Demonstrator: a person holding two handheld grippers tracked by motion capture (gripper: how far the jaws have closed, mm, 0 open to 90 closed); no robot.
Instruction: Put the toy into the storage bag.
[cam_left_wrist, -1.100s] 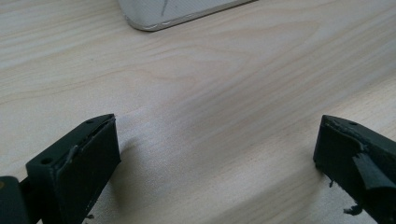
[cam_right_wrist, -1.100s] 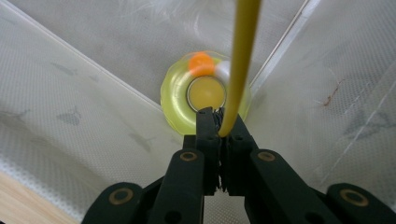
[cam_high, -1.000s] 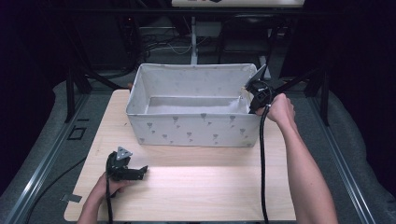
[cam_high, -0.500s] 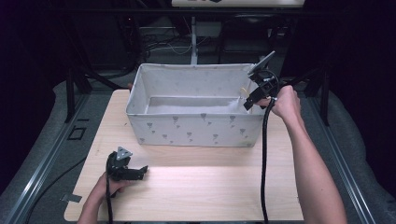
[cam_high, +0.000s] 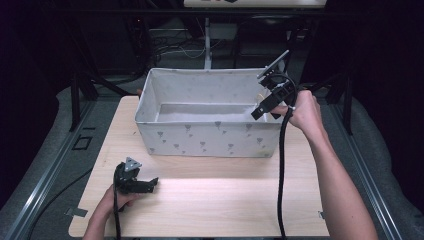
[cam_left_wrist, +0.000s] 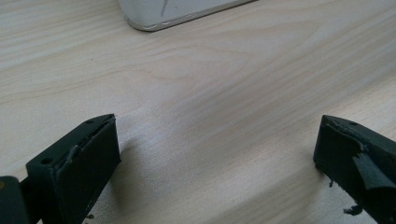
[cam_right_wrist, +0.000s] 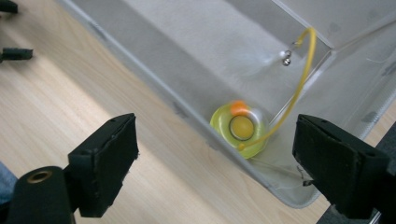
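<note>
Right gripper (cam_high: 263, 106) is held above the right end of the fabric bin (cam_high: 210, 137), jaws wide apart and empty. A yellow round toy (cam_right_wrist: 239, 129) with a yellow cord (cam_right_wrist: 299, 88) lies inside the bin at its right corner, blurred. Left gripper (cam_high: 142, 184) rests low on the wooden surface (cam_high: 225, 200), jaws wide apart, holding nothing

Light wood desk (cam_high: 210, 200) seen on a grey floor (cam_high: 45, 165). Black stand legs (cam_high: 80, 95) and loose cables (cam_high: 170, 47) seen behind it in the dark.
</note>
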